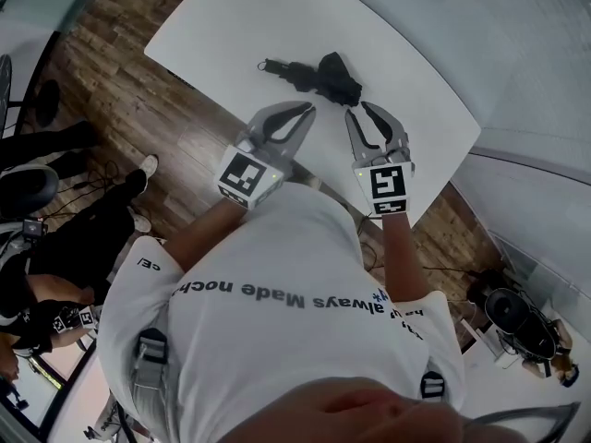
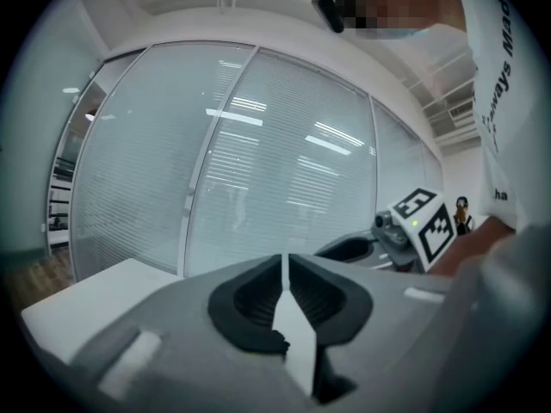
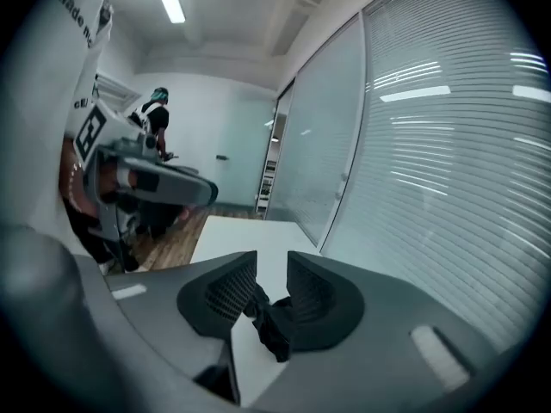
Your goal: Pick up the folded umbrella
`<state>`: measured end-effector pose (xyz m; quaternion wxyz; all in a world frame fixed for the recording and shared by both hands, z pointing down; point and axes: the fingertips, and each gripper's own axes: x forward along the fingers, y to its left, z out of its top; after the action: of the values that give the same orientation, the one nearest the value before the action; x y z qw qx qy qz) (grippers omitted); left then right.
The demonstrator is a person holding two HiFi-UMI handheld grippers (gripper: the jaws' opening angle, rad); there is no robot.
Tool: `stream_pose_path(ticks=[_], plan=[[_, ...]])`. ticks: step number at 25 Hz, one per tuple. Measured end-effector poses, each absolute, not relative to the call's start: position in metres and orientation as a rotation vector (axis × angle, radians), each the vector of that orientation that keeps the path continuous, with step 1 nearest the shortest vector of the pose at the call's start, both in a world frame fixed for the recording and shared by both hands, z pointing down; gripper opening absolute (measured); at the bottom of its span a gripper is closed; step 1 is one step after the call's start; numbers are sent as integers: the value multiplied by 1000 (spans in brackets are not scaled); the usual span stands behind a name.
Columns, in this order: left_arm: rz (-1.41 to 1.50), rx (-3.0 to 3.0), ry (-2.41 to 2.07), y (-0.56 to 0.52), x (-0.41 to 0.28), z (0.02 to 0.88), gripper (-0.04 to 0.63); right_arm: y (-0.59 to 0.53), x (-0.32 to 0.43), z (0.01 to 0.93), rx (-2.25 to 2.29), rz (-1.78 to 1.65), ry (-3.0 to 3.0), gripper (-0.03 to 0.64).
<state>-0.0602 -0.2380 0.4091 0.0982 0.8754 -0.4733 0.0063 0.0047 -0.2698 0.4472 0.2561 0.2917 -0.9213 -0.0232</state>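
Umbrella (image 1: 319,74), folded, lies mid-table (image 1: 231,26), with bare top all round it and well clear of every edge. Left gripper (image 1: 307,109): jaws together, empty. Right gripper (image 1: 358,109): jaws narrowly apart (umbrella just ahead of tips).

floor: wood planks (image 1: 111,90) | table: white (image 1: 217,26) | wall: frosted glass (image 2: 284,170)
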Motion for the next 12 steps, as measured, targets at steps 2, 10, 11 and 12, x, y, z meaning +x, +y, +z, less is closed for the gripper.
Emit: stream_pose_path(ticks=[2, 10, 11, 12], plan=[[32, 2592, -1395, -242, -62, 416, 25, -283, -1, 475, 721, -112, -2438, 130], [89, 2569, -1404, -240, -69, 439, 25, -315, -13, 595, 427, -222, -2163, 210], [94, 2566, -1405, -240, -70, 440, 25, -319, -14, 608, 397, -229, -2132, 213], [98, 2563, -1406, -241, -72, 441, 25, -324, -14, 622, 368, -235, -2100, 216]])
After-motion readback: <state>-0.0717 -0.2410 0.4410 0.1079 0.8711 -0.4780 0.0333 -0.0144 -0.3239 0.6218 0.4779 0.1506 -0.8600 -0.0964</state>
